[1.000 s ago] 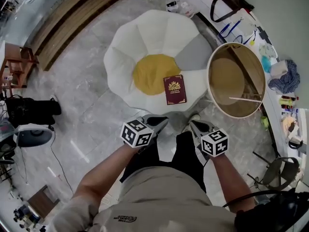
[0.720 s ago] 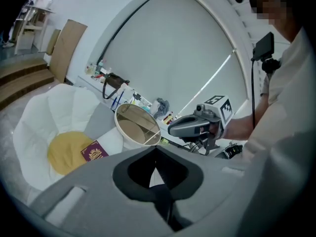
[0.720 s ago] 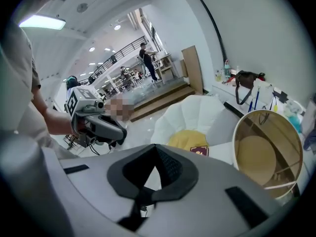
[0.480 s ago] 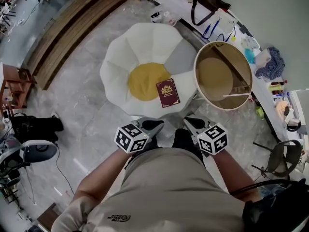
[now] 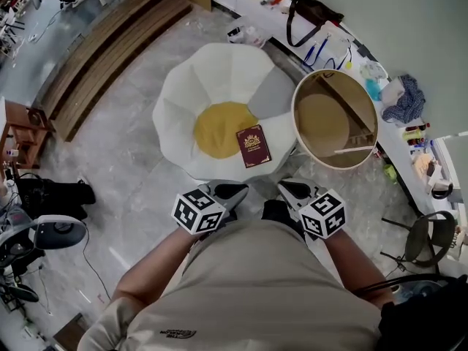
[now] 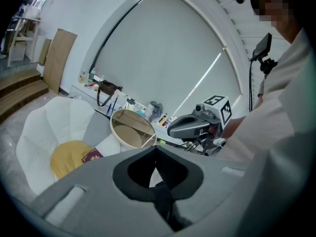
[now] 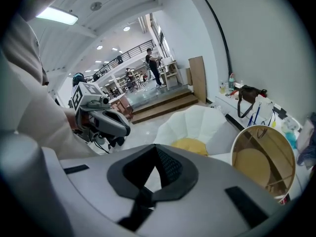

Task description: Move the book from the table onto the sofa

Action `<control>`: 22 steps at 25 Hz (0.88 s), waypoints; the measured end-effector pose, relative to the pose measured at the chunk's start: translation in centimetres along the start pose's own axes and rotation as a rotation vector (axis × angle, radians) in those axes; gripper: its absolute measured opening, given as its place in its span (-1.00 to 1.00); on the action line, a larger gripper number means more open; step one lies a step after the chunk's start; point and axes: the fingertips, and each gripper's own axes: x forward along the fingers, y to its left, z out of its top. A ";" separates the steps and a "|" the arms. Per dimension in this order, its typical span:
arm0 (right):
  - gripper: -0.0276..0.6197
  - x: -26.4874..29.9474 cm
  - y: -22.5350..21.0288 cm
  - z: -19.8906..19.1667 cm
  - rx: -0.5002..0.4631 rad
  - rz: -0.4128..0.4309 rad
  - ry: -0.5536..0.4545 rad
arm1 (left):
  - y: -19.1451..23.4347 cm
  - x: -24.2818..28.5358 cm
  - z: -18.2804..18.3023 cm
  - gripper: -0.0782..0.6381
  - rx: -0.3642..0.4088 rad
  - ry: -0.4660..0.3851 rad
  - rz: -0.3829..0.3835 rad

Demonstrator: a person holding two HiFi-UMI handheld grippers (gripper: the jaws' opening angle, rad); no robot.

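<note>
A dark red book with gold print lies flat on the white petal-shaped sofa, at the right edge of its yellow centre cushion. It also shows in the left gripper view, the book on the sofa. My left gripper and right gripper hang side by side close to my body, well short of the sofa, both shut and empty. The left gripper has its jaws pressed together, and so does the right gripper. The round wooden table stands bare to the sofa's right.
A long white counter along the wall carries a black bag, bottles and a blue cloth. Wooden steps run at the upper left. Black equipment sits on the floor at left, a chair at right.
Both grippers have risen and drawn back toward my body, still shut and empty. The book has stayed on the sofa.
</note>
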 end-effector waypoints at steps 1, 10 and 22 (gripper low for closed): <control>-0.88 0.0 0.3 0.1 -0.011 0.000 0.000 | 0.0 -0.1 -0.1 -0.76 -0.001 0.003 0.000; -0.88 0.4 1.6 -0.3 -0.035 0.004 0.014 | 0.2 -0.5 -1.1 -0.76 -0.001 0.012 -0.001; -0.88 1.2 1.0 -1.1 -0.027 0.002 0.019 | 1.1 0.9 -2.4 -0.76 0.000 0.045 0.003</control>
